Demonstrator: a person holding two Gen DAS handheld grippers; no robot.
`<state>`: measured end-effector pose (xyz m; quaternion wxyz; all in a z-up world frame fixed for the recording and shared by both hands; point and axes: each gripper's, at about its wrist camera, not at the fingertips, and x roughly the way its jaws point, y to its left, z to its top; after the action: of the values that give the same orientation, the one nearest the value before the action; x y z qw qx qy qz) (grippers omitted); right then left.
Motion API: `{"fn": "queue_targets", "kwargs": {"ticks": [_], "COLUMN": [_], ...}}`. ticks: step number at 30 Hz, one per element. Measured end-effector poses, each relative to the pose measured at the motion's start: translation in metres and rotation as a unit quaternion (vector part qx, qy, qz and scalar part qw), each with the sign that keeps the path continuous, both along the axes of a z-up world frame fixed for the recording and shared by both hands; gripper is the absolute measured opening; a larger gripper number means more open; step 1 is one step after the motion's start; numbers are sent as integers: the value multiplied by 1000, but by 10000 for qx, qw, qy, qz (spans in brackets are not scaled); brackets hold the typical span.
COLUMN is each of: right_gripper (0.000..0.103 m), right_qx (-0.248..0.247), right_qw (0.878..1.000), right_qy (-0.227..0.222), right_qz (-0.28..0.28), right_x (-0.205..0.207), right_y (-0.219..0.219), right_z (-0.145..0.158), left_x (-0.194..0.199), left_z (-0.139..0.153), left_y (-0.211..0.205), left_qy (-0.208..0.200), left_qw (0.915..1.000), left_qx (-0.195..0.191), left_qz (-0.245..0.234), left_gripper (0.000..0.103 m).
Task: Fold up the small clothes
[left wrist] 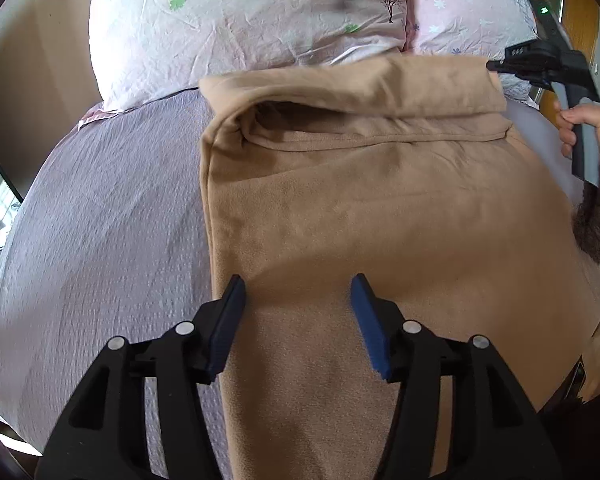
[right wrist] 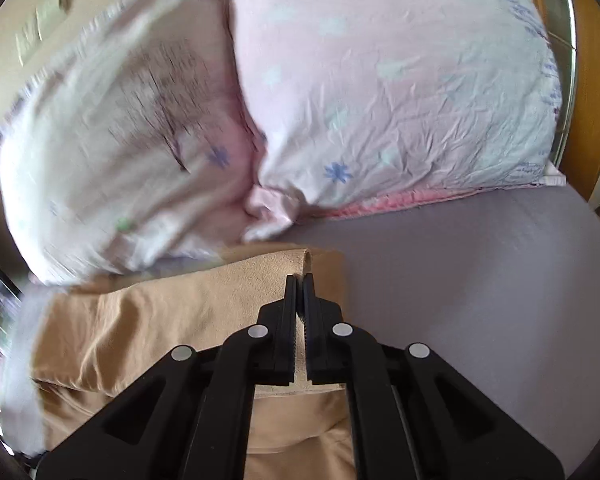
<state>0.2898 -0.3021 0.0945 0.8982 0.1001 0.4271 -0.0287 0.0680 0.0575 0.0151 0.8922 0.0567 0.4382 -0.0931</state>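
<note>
A tan fleece garment (left wrist: 360,208) lies on the grey-lilac bed sheet (left wrist: 112,216), its far end folded back over itself (left wrist: 352,84). My left gripper (left wrist: 298,284) is open and empty, its blue pads just above the garment's near left part. My right gripper (right wrist: 299,280) is shut on the far right corner of the tan garment (right wrist: 172,312), pinching the folded edge between its black fingers. The right gripper also shows in the left wrist view (left wrist: 500,66), held by a hand at the garment's far right corner.
Two floral pillows (left wrist: 240,16) (right wrist: 400,80) lie at the head of the bed just behind the garment. A wooden frame (right wrist: 596,92) runs along the right side. Bare sheet (right wrist: 480,280) lies to the right of the garment.
</note>
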Motion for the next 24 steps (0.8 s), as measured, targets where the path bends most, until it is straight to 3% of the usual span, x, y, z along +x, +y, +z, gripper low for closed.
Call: {"fn": "queue_targets", "kwargs": {"ticks": [1,3,4,5,8,11,12,13,15,18,20,24], "right_gripper": [4,17,42,53,53,54,54,53,53,61,80,81], "right_qx": [-30,223,341,448,533,718,782,789,1280,1665,1996,2129], "right_qw": [9998,9997,9989,9976,9961,9881,9907,9902,9855,9775,9628,9355], "right_qy": [198,-49,-252,-369,-19,1220,910,953,876,385,125,76], "right_qz": [48,100,200,374,706,603,648,644,683,1237,1819,2819], "right_x": [2,-9,-16,-22,-18,4,2,1,-13,-55,-97,-187], "right_y": [1,-1,-1,2,16,13,9,6,-3,-7,-13,-24], "right_z": [-3,7,14,18,8,-43,-44,-42,-33,-6,5,9], "left_x": [-1,-1,-1,-1,1,0,-1,-3,-14,-40,-59,-101], "left_z": [0,0,0,0,-1,0,0,1,9,24,29,21], "left_y": [0,-1,-1,-1,-2,-2,0,3,15,38,60,100], "left_qy": [-2,-8,-8,-6,-9,-51,-68,-75,-170,-467,-439,-185], "left_qw": [10000,10000,10000,10000,10000,10000,9999,9997,9981,9933,9863,9658], "left_qx": [-3,-12,-20,-26,-10,-57,-122,-229,-599,-1051,-1573,-2528], "left_qz": [-4,-4,-5,-4,-1,31,34,47,17,-84,-255,-548], "left_gripper": [57,58,59,60,62,63,63,62,62,62,67,70]}}
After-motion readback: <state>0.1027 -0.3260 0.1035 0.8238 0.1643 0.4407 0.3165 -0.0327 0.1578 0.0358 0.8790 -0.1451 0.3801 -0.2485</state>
